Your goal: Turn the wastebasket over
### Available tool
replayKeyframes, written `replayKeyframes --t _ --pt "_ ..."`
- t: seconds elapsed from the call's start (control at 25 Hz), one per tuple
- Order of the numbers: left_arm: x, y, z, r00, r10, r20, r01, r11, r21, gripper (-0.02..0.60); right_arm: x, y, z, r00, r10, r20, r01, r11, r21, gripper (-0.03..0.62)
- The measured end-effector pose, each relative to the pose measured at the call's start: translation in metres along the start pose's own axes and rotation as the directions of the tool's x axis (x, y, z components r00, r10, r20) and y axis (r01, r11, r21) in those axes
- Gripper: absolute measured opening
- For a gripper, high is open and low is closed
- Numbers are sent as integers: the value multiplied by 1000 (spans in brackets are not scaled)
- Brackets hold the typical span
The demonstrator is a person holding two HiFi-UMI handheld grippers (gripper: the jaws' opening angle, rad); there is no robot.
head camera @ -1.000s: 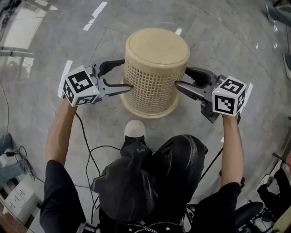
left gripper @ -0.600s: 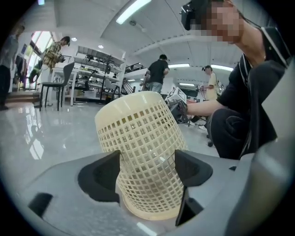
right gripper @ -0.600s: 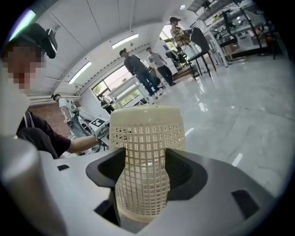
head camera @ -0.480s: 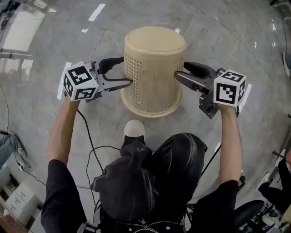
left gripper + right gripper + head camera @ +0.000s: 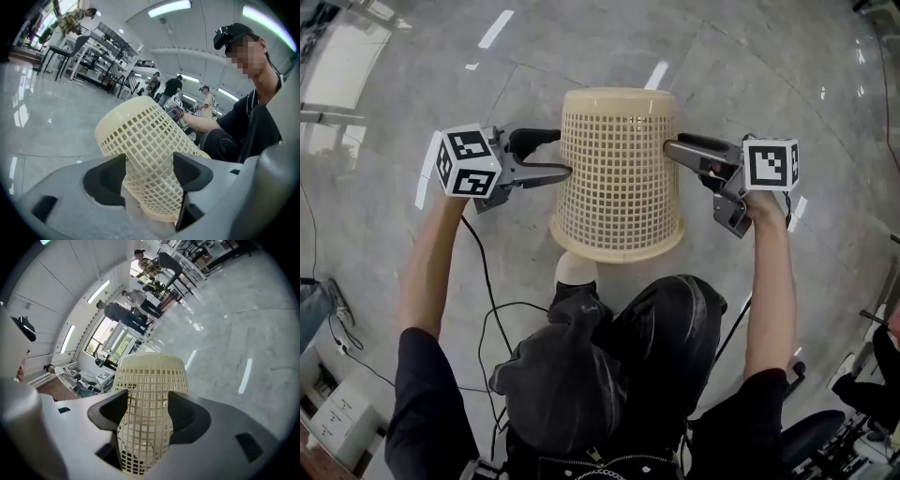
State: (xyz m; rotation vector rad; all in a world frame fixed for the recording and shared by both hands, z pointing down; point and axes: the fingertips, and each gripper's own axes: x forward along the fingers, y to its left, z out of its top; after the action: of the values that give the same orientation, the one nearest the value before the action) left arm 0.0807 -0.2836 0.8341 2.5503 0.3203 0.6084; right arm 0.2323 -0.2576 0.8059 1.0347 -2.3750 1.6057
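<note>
Head view: our left gripper (image 5: pixel 561 153) and right gripper (image 5: pixel 671 148) each pinch the wastebasket (image 5: pixel 619 178), left jaws closing; its bottom points away, rim toward us.

Open grey floor (image 5: pixel 750 66) lies beyond the wastebasket (image 5: pixel 619 178) and out to both sides of it. Only flat white stripes (image 5: pixel 495 28) mark it, so a gripper could pass freely there. The tilted wastebasket fills the space between my two tools. My left gripper (image 5: pixel 561 157) has its jaws closing with the mesh between them, and my right gripper (image 5: pixel 673 150) is clamped on the opposite side. The near side is tight: my white shoe (image 5: pixel 577 267) sits just under the basket's rim, with my bent legs (image 5: pixel 619 366) close behind. Black cables (image 5: pixel 483 291) trail over the floor by my left arm. Chairs (image 5: pixel 70 49) and people (image 5: pixel 172 86) stand well apart from me.
</note>
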Motion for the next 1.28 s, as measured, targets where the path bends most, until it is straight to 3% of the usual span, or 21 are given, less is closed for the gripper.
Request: replayKeyframes --t 0.12,0.2,0.28,0.4,0.56,0.92,1.08,1.28 --pt "-5 8 11 988 62 140 -78 991 105 322 -3 -13 5 993 -48 111 48 999 1 273" --pt "-7 16 12 976 128 174 -164 964 209 321 -2 -20 10 982 -78 175 86 995 -43 262" --pt "0 22 -1 979 169 110 -194 940 282 316 5 -26 6 978 -107 176 123 989 -81 250" --pt "20 21 -32 984 177 -22 -158 922 353 316 23 -35 -12 981 -157 112 174 971 -166 225" --pt "34 15 -48 991 131 -38 -112 939 326 310 36 -32 -19 981 -176 87 192 952 -239 222" --pt "23 17 -48 988 155 29 -157 948 275 310 38 -24 -17 982 -166 92 186 937 -294 222" --pt "8 0 -29 974 186 126 -215 932 291 310 27 -5 -10 973 -182 140 224 888 -401 222" --pt "-3 -63 4 950 162 268 -239 929 283 310 -1 24 -17 965 -207 161 261 819 -511 221"
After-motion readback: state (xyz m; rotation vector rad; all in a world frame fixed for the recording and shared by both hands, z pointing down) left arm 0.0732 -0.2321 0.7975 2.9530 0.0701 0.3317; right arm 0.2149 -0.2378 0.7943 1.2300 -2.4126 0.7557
